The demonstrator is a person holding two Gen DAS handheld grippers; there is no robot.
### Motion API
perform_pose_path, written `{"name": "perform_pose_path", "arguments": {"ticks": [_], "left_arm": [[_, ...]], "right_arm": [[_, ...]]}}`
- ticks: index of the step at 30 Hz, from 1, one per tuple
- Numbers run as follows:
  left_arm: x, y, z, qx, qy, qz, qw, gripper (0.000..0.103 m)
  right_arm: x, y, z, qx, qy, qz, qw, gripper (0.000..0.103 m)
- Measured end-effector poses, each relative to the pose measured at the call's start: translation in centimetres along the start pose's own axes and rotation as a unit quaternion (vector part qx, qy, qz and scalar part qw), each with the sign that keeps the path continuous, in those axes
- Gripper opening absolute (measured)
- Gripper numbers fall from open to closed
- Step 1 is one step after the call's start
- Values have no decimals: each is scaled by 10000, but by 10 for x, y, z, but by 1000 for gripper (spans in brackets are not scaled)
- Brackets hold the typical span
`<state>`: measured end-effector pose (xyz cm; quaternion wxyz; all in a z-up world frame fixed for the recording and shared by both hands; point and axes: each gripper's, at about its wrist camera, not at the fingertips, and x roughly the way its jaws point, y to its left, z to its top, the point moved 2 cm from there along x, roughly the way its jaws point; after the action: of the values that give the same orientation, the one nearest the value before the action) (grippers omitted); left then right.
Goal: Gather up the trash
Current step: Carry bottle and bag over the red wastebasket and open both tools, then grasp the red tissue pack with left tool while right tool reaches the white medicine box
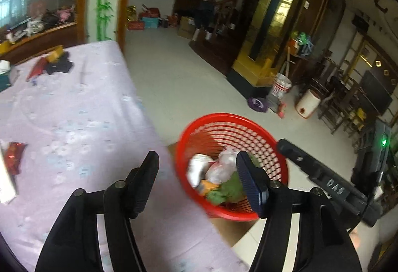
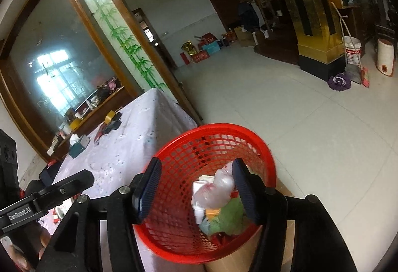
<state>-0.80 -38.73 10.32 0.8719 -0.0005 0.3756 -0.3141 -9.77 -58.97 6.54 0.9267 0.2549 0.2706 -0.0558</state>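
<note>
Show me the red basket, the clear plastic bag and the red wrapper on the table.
red basket (image 2: 258, 145), right wrist view, far rim.
clear plastic bag (image 2: 214, 193), right wrist view, crumpled middle.
red wrapper (image 1: 15, 156), left wrist view, centre.

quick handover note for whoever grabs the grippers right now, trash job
Left gripper: open, empty, over the table edge beside the basket.
Right gripper: open, empty, over the red basket.
Basket stands beside the table and already holds a clear plastic bag, white paper and green scraps.
Left: a red wrapper at the table's near edge, and red and black items at the far end, blurred.
</note>
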Motion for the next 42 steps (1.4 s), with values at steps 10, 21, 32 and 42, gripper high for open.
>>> {"name": "perform_pose_path", "arguments": {"ticks": [10,21,32,42], "left_arm": [[-64,79,-37,-442,-214,659,9966,66],[-151,184,-74,-1234,-518,1487,9798,72],[-198,340,-104,-2630,-427,2598,9282,72],[-149,411,-110,-3273,197,2527,9103,72]], "right_arm": [[13,80,-17,-681,374,445,9960,72],[31,193,-52,-1529,870,1462,9735,72],[60,267,-87,-1925,1504,1821,9525,72],[71,287,-104,-2076,1755,1930,9428,72]]}}
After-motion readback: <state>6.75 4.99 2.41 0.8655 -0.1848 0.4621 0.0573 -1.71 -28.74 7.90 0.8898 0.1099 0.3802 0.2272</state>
